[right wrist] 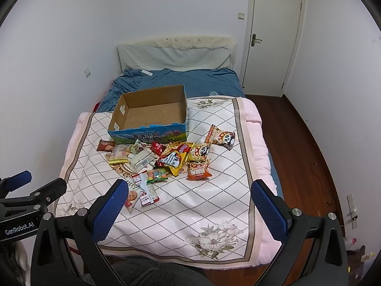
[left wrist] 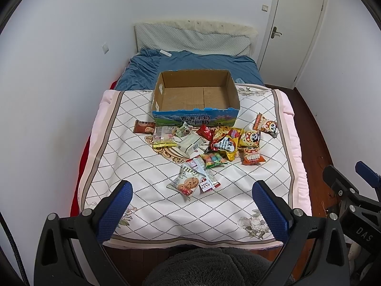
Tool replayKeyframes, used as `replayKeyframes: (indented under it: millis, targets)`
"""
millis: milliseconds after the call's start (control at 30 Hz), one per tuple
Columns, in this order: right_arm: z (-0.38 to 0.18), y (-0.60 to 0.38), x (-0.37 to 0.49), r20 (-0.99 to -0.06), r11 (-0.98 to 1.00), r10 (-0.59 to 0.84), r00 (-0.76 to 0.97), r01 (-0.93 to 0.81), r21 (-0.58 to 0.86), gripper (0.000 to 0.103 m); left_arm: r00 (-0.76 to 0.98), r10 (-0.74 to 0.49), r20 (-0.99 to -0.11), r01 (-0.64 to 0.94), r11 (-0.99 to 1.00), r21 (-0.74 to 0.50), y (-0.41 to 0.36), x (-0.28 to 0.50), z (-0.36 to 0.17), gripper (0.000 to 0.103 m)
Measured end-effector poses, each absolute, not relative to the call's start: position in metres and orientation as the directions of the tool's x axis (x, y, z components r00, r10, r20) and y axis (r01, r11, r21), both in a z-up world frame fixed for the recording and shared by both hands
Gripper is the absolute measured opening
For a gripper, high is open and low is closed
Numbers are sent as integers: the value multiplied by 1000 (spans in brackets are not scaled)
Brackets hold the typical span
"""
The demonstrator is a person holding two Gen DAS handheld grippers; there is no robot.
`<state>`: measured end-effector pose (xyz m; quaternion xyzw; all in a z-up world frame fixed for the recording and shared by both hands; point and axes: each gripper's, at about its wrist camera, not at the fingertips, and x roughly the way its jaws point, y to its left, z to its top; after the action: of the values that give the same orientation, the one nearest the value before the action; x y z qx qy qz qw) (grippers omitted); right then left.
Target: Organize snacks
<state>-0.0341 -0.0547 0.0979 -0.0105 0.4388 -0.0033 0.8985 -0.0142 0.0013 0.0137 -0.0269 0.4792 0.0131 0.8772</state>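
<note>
Both wrist cameras look down the bed [left wrist: 262, 124] from its foot, held high and well back. The left view faces the cardboard box [left wrist: 195, 116] squarely; the right sits further right. Both share the box, snack pile [right wrist: 166, 159] and door [right wrist: 271, 35].

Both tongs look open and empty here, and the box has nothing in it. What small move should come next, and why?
Probably lower the left tongs onto the cookie packet, the nearest snack to them. The cardboard box is empty, all snacks lie loose on the quilt, and the right tongs are open too, holding nothing.
</note>
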Motion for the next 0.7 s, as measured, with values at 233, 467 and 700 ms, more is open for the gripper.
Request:
replayKeyframes:
  millis: [233, 467, 700]
  targets:
    - [78, -58, -19, -806, 1000, -9, 592, 29, 10, 103, 560, 33, -828, -84, 996, -17, 13, 1, 4, 103]
    - [22, -56, 40, -859, 996, -4, 513, 83, 45, 103, 494, 58, -868, -148, 989, -18, 48, 54, -50, 103]
    - [-77, -31, 142, -931, 990, -23, 363, 137, 28, 103, 386, 36, -922, -188, 981, -41, 82, 128, -123, 103]
